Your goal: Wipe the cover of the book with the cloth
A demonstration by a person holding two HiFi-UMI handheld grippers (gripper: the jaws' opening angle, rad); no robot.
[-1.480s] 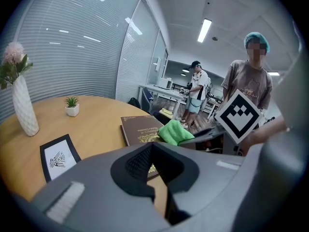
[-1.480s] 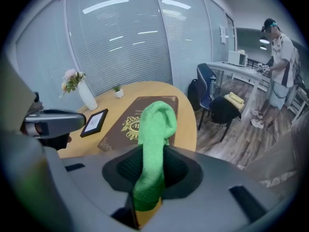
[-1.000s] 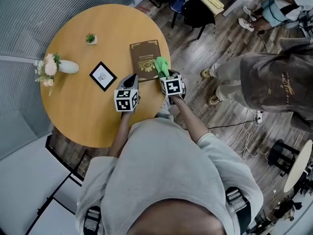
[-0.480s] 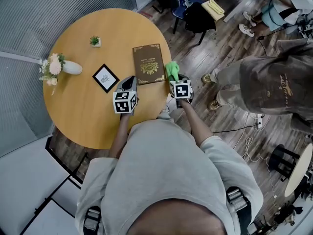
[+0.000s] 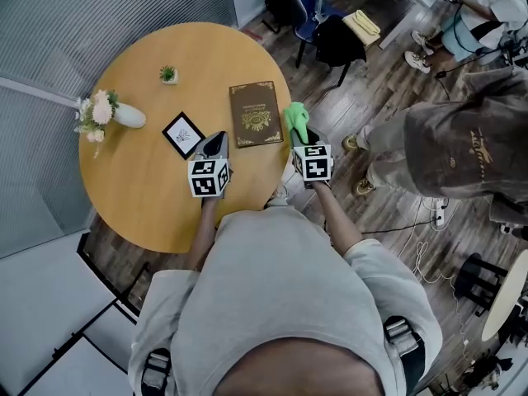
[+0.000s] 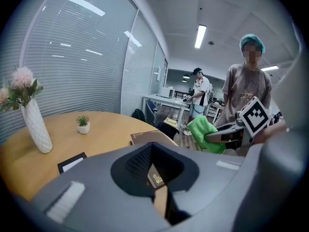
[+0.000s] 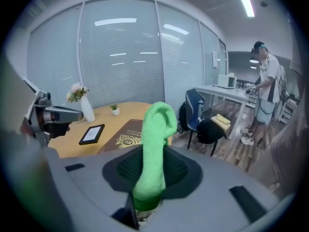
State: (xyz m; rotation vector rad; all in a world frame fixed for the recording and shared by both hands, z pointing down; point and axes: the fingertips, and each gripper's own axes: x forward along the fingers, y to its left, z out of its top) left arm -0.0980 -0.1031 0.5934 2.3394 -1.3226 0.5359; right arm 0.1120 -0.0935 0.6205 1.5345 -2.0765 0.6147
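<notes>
well, the cloth (image 5: 296, 122) is in hand but not on the cover, so by my reading this is the moment just short of a wiping stroke. the right gripper (image 5: 301, 141) has its jaws clamped on the lower end of the green cloth, and in the right gripper view the cloth (image 7: 153, 144) stands up out of them as a soft roll that flops over at the top. from the head view it hangs just beside the right edge of the book (image 5: 255, 114), about over the rim of the table (image 5: 148, 188), and it looks apart from the cover.

the brown book lies flat and closed near the table's right edge, gold emblem up, with a small picture frame (image 5: 183, 134) just to its left. a vase (image 5: 124, 115) of flowers and a tiny potted plant (image 5: 168, 74) sit well apart from it. the left gripper (image 5: 217, 143) hovers near the book's lower left corner with its jaws drawn together on nothing; its own view shows only the book's emblem through the narrow slit.

the next move calls for carrying the cloth left and down until its loose end lies on the cover, then sweeping across it. the book is light and unpinned, so it may slide, and the left gripper could press on that near corner to steady it. a person (image 5: 462, 147) stands on the floor to the right, clear of the work.
</notes>
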